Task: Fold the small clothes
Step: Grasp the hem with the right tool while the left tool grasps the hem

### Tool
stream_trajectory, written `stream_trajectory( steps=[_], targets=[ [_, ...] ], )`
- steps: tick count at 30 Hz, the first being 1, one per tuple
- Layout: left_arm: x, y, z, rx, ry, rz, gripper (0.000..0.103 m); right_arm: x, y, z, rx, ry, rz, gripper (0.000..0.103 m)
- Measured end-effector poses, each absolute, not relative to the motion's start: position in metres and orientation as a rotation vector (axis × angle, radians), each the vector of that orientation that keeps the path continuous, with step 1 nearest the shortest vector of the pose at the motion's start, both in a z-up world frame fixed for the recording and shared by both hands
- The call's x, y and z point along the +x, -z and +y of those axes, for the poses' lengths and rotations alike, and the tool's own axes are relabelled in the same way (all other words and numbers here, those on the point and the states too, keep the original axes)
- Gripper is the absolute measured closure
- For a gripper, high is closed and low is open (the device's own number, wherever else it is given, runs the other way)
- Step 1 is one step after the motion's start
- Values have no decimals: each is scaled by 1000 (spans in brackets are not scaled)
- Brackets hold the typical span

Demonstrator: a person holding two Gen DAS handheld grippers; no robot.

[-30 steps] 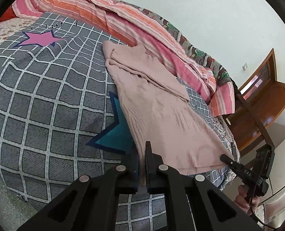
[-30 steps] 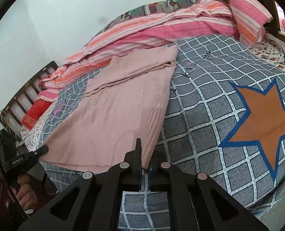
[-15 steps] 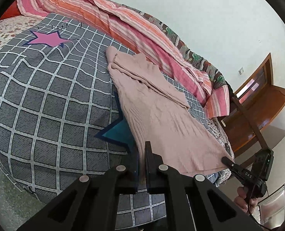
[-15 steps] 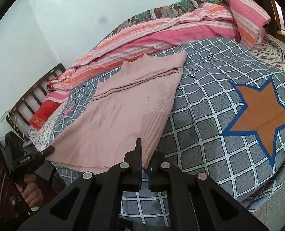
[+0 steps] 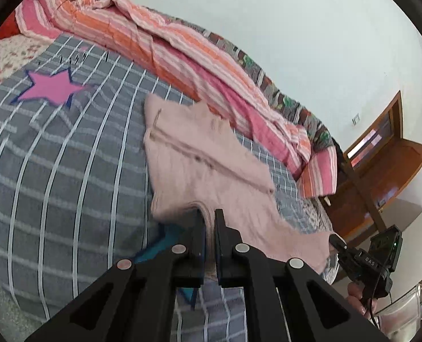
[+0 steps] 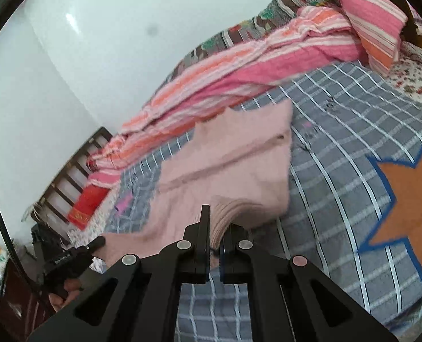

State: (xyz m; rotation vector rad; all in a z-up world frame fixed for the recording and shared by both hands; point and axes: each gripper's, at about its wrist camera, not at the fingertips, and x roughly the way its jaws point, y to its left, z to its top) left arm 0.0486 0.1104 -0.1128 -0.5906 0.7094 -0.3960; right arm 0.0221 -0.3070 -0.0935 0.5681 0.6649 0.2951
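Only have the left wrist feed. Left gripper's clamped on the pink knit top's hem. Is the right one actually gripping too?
Observer: Yes. The right wrist view shows the right gripper shut on the ribbed hem of the pink knit top, with fabric bunched between its fingers.
Operator: Is the hem off the bed on that side?
Observer: The pinched corner arches up above the grey checked bedsheet; the far part of the top lies on it.
Operator: What's to the right of the top?
Observer: A large orange star print with a blue outline on the sheet, apart from the top.
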Motion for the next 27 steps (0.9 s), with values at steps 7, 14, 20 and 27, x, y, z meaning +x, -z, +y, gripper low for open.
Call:
stream_trajectory(
  steps=[7, 14, 20, 27],
  targets=[
    [98, 84, 106, -552, 348, 668, 97, 72, 77, -318, 606, -259, 631, 99],
    [152, 73, 97, -548, 303, 658, 97, 130, 75, -328, 647, -230, 637, 99],
    [196, 80, 92, -561, 255, 681, 97, 174, 78, -329, 653, -218, 651, 99],
    [246, 100, 94, -606, 216, 723, 97, 225, 89, -327, 636, -215, 683, 99]
  ],
)
